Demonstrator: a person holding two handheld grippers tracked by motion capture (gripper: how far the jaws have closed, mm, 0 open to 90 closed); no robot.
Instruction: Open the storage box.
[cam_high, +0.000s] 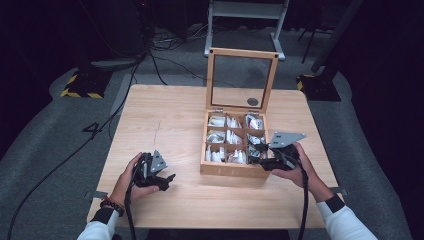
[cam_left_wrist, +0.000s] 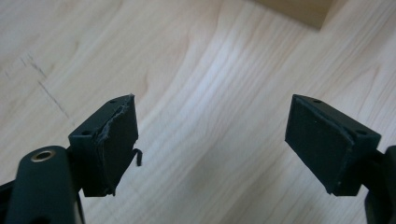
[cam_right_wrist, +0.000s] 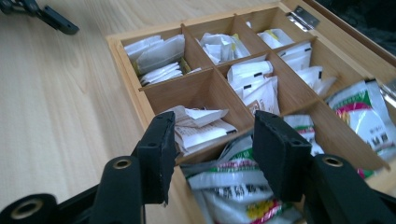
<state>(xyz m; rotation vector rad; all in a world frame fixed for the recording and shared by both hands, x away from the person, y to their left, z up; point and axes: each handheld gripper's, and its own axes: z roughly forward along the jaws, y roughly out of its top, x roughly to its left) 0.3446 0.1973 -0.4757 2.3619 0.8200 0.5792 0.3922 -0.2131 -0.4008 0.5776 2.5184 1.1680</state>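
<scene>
A wooden box (cam_high: 232, 170) with several compartments stands right of the table's middle, its glass lid (cam_high: 242, 80) upright. White paper sachets (cam_right_wrist: 201, 128) and green-and-white packets (cam_right_wrist: 233, 186) fill the compartments. My right gripper (cam_high: 256, 157) hovers at the box's near right corner. In the right gripper view its jaws (cam_right_wrist: 212, 149) stand apart above the green-and-white packets, with nothing pressed between them. My left gripper (cam_high: 167, 181) rests low over the bare table left of the box, and its jaws (cam_left_wrist: 212, 140) are wide apart and empty.
The table (cam_high: 165, 115) is light wood, with a faint scratch (cam_left_wrist: 46, 93) on it. A corner of the box (cam_left_wrist: 294, 9) lies ahead of the left gripper. Cables (cam_high: 100, 130) and stand bases (cam_high: 80, 85) lie on the floor behind the table.
</scene>
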